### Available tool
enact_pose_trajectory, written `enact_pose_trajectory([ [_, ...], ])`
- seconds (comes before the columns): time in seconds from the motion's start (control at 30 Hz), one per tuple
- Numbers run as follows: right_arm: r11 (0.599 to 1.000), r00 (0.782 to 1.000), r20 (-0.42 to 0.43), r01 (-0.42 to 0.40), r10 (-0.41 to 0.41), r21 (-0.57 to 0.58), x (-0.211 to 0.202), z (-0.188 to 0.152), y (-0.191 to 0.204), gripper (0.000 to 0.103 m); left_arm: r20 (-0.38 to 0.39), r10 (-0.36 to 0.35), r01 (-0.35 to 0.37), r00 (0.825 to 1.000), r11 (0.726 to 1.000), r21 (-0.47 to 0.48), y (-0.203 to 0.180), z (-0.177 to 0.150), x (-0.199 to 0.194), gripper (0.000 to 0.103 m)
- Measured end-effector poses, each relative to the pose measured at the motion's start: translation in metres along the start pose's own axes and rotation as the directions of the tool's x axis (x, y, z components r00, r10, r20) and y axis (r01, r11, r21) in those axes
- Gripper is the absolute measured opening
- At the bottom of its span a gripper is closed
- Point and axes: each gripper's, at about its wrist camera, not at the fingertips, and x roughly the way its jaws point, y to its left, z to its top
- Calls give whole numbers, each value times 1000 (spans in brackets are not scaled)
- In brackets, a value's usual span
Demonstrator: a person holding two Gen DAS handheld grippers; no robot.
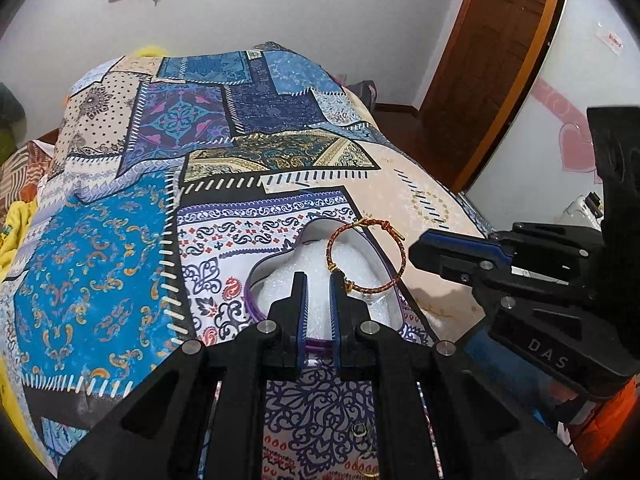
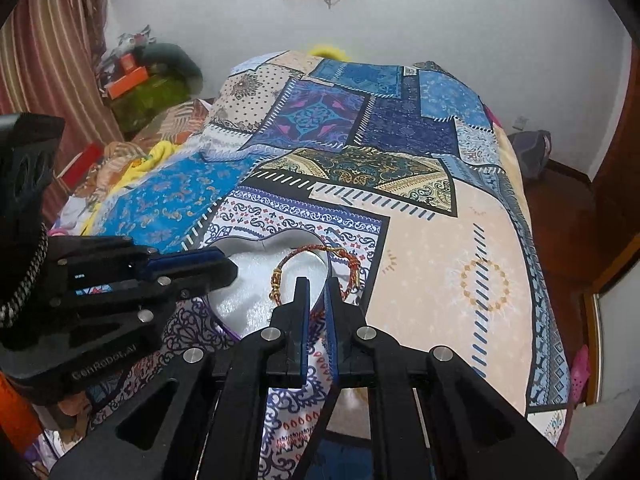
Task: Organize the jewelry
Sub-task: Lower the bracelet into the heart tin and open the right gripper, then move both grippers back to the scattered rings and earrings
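A: What's in view, and how far along is the tidying?

B: A bed w/ a blue patchwork bedspread (image 1: 120,240). On it sits a heart-shaped box (image 1: 312,236), lid off, white padding inside. A red-and-gold cord bracelet (image 1: 366,258) lies half in: its left part rests on the padding, its right part hangs over the box's right rim onto the cloth. So I'd judge the job as partly done; the bracelet needs nudging fully inside.

A: Anything else left?

B: Prob. yes. Near the bottom of the left wrist view, a small ring (image 1: 360,429) and a gold hoop-like piece (image 1: 366,470) lie on the bedspread, outside the box. They're small & blurred, so I can't be sure what they are.

A: Where are the grippers?

B: Left gripper (image 1: 318,280) hovers over the near part of the box, jaws a narrow gap apart, gripping nothing; the bracelet's knotted gold end lies just beside its right finger. Right gripper (image 2: 316,284) comes in from the right, jaws likewise slightly parted & empty, w/ the bracelet's cord just beyond its tips, approx. straddling the box rim (image 2: 326,264).
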Motion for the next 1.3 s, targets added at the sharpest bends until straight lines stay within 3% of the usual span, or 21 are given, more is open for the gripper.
enact_pose_trajectory([
  [0.17, 1000, 1000, 13, 6, -6, -3, -14, -3, 3, 8, 32, 37, -38, 999, 999, 12, -2, -2, -23, 14],
  [0.33, 1000, 999, 35, 14, -14, -6, -32, -5, 10, 10, 80, 84, -86, 993, 996, 21, -7, -10, -53, 31],
  [0.43, 1000, 999, 47, 16, -16, -13, -43, -9, 17, 19, 87, 97, -99, 992, 995, 26, -10, -17, -66, 32],
  [0.5, 1000, 998, 61, 21, -20, -11, -51, -13, 21, 39, 79, 97, -99, 992, 995, 19, -10, -23, -72, 35],
  [0.57, 1000, 997, 77, 29, -28, -10, -57, -16, 24, 44, 74, 102, -103, 992, 995, 16, -11, -29, -78, 37],
  [0.87, 999, 997, 69, 44, -44, -8, -69, -36, 37, 44, 11, 93, -93, 996, 996, -10, -11, -62, -89, 40],
  [1.3, 998, 998, -17, 59, -59, 8, -63, -81, 38, 44, -136, 8, -11, 991, 1000, -20, -33, -109, -64, 40],
])
